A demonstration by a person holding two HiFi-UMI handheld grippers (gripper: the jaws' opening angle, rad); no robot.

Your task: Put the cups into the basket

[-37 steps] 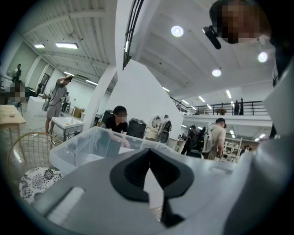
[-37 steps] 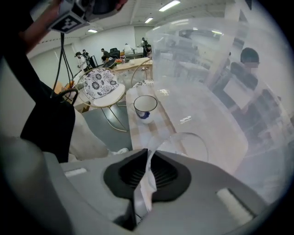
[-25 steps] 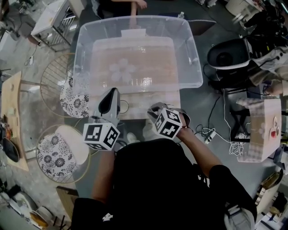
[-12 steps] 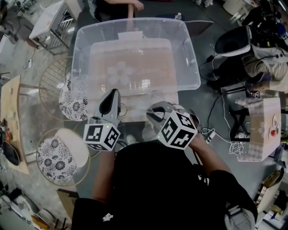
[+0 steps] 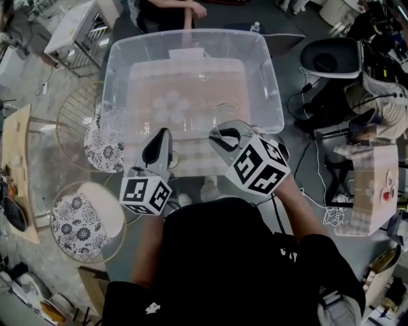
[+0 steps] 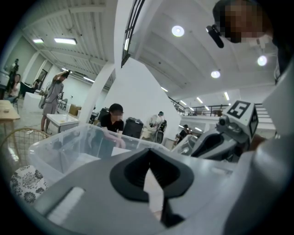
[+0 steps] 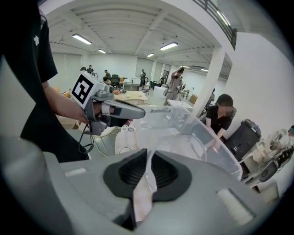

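Note:
A big clear plastic bin stands on a table with a pale checked cloth. My right gripper hangs above the bin's near rim, shut on the thin wall of a clear cup. In the right gripper view the cup wall runs between the pads of my right gripper. Those jaws eased a little wider in the last second, with the cup still between them. My left gripper rests level by the bin's near wall. Its fingertips meet, and I see nothing between them in the left gripper view.
Two wire chairs with floral cushions stand left of the table. A person stands at the bin's far end. A wooden table is at far left. Cables and a box lie right.
My right gripper has risen with the clear cup and moved toward the bin's near rim. The left gripper has stayed in place.

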